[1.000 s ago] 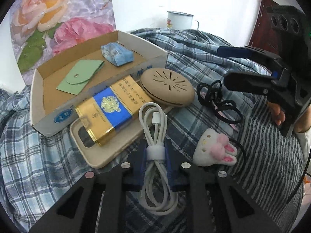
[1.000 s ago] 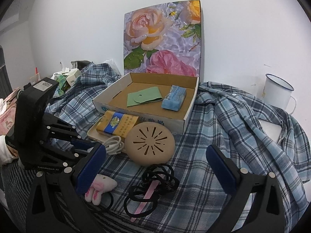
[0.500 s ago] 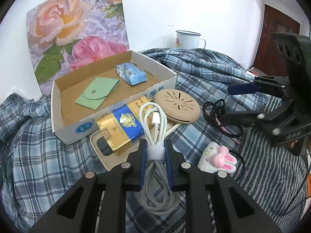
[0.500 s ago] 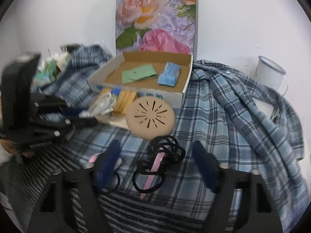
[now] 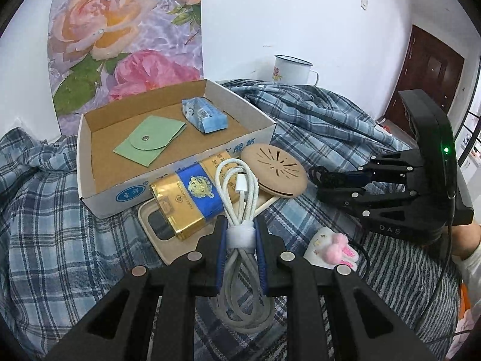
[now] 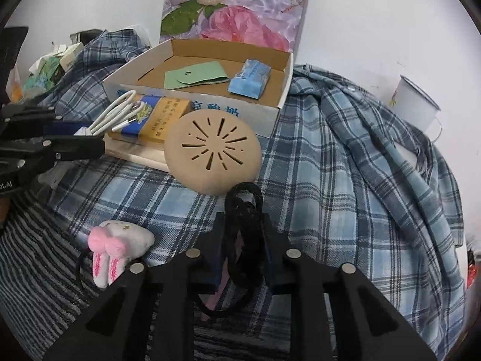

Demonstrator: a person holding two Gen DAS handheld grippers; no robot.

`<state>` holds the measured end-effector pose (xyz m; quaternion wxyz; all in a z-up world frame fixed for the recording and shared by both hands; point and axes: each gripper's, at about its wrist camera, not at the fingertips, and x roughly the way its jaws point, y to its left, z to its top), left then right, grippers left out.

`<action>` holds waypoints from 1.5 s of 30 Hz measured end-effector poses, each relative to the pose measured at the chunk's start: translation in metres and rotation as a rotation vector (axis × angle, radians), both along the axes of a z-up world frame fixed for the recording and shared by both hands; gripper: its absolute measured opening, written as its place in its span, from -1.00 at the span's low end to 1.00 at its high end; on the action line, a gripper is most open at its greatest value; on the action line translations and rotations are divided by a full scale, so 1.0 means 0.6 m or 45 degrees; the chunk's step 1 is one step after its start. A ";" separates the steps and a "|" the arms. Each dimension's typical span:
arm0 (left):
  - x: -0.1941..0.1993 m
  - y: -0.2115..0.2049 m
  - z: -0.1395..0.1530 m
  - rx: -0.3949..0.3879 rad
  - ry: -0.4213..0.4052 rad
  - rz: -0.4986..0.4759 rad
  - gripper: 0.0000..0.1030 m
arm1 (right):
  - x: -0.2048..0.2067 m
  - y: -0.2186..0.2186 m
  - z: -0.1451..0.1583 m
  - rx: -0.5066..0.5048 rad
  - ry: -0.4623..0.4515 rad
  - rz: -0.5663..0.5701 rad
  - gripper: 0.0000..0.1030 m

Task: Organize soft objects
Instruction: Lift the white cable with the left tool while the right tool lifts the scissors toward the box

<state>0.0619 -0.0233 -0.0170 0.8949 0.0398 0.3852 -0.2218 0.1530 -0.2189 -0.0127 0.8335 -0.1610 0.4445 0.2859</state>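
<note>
My left gripper is shut on a coiled white cable at its white strap, held above the clutter in front of the open cardboard box. My right gripper points down at a bundle of black hair ties; its jaws are closing and the blue pads squeeze the bundle between them. A pink strip shows under the ties. A white and pink bunny plush lies on the cloth left of the right gripper. Inside the box lie a green pouch and a blue tissue pack.
A tan slotted disc, a gold and blue packet and a beige phone case crowd the box's front wall. A plaid shirt covers the surface. An enamel mug stands at the back right. The flowered lid stands upright.
The right gripper came down over the black hair ties and its wide jaws closed on them. The left gripper lifted the cable slightly and tilted up.
</note>
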 end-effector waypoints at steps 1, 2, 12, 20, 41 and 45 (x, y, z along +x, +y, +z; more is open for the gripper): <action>-0.001 -0.001 0.001 0.001 -0.004 -0.006 -0.63 | -0.001 0.000 0.001 0.001 -0.009 -0.001 -0.69; -0.003 -0.002 0.002 0.002 -0.010 -0.008 -0.63 | -0.003 -0.001 0.004 0.012 -0.022 -0.006 -0.74; -0.014 -0.003 0.014 -0.034 -0.052 -0.056 -0.63 | -0.014 -0.021 0.036 0.103 -0.147 -0.056 -0.79; -0.014 0.014 0.033 -0.096 -0.086 -0.027 -0.63 | -0.014 -0.029 0.069 0.257 -0.203 -0.055 -0.79; 0.026 0.041 0.309 -0.041 -0.413 0.151 -0.63 | 0.055 -0.035 0.327 0.585 -0.480 0.181 -0.79; 0.030 0.047 0.337 -0.009 -0.493 0.217 -0.63 | 0.054 -0.028 0.369 0.613 -0.532 0.228 -0.79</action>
